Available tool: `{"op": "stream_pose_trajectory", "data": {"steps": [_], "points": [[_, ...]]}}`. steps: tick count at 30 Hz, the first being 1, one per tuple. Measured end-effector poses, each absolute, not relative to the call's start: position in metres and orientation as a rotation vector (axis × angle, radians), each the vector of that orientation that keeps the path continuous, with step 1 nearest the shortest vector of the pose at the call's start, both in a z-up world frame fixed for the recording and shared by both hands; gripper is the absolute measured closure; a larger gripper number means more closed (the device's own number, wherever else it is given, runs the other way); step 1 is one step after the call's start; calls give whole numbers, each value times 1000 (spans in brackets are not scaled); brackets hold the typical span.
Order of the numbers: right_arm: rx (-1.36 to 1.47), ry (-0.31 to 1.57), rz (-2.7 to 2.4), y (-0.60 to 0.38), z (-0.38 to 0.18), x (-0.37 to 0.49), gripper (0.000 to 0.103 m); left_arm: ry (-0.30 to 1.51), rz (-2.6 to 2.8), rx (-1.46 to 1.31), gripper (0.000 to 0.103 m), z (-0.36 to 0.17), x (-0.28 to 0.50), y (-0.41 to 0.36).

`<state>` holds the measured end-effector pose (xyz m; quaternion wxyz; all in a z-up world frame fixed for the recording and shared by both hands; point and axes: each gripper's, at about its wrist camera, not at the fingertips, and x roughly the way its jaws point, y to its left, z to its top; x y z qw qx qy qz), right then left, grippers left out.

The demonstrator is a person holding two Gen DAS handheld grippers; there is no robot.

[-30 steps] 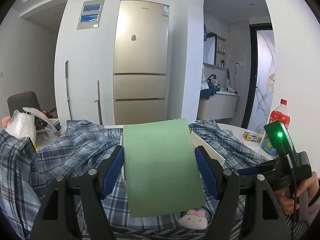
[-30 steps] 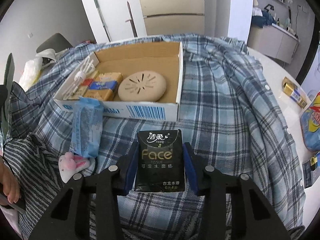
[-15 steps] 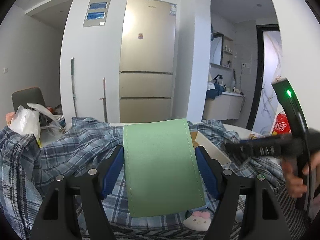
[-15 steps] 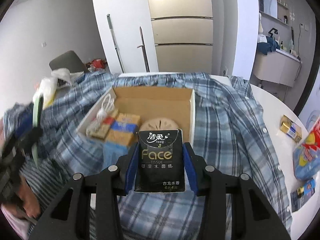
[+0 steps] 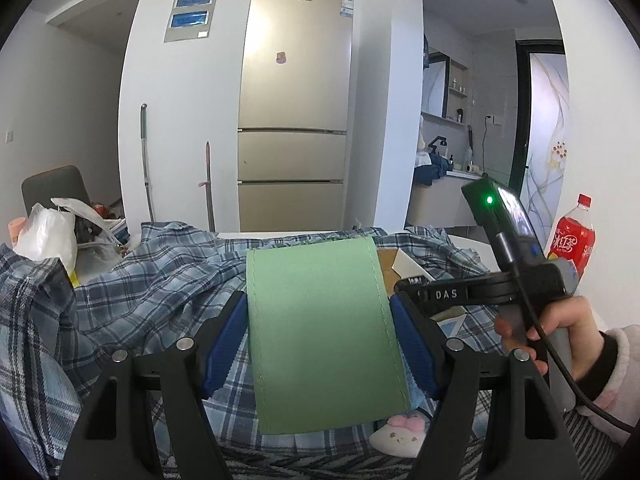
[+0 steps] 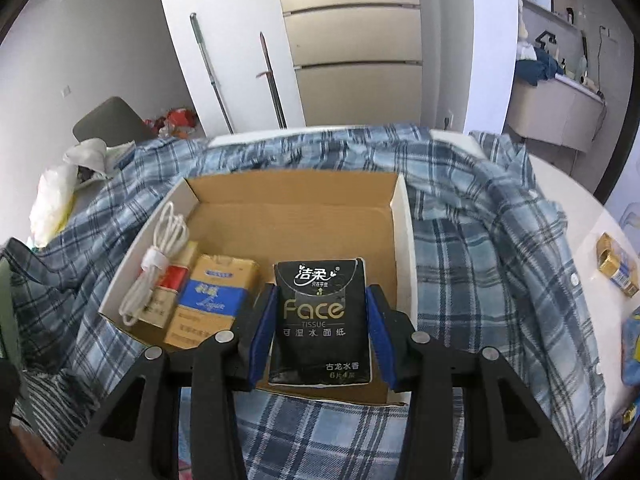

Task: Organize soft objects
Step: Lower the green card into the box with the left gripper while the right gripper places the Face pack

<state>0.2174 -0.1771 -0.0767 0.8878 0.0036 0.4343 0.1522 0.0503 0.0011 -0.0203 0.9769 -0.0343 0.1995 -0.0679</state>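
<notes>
Left wrist view: the left tool (image 5: 320,344) pinches a flat green pouch (image 5: 324,336) between its blue pads, holding it above the plaid shirt (image 5: 152,292) spread over the worktop. A small plush toy (image 5: 400,436) lies on the cloth just below the pouch. At the right, a person's hand (image 5: 556,332) grips the handle of the other tool, which reaches across toward the cardboard box (image 5: 390,264), mostly hidden behind the pouch.

Right wrist view: the right tool (image 6: 320,340) carries a black Face tissue pack (image 6: 320,324) over the near part of the cardboard box (image 6: 288,216). Its jaws have just been opening a little, with the pack between the pads (image 6: 262,328) and apparently not yet dropped. In the box's left part lie a coiled white cable (image 6: 154,264) and a blue-and-gold packet (image 6: 212,300).

The step in hand looks like placing the tissues in the box. The next move calls for spreading the jaws fully over the free floor beside the packet, then bringing the pouch in.
</notes>
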Motion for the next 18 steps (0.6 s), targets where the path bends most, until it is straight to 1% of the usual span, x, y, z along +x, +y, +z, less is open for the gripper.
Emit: {"op": "stream_pose_trajectory", "data": {"steps": [1,2,4,8,10,15,18], "points": [[13,914,321,-179,-80,219,52,411,-136,-72,29,-20,52,2],[22,921,330,-180,-83,219,44,426,-136,-75,29,-20,55,2],[28,909,331,-183,-83,219,41,446,-141,-90,29,-16,60,2],[73,834,324,-195,-68,212,40,421,-131,-31,29,4,65,-9],[93,792,304,-201,-60,207,40,437,-147,-17,29,17,74,-16],[62,708,218,-210,-48,198,40,532,-181,-25,29,31,122,-37],[81,689,198,-219,-45,196,40,633,-217,-49,29,16,160,-48]]}}
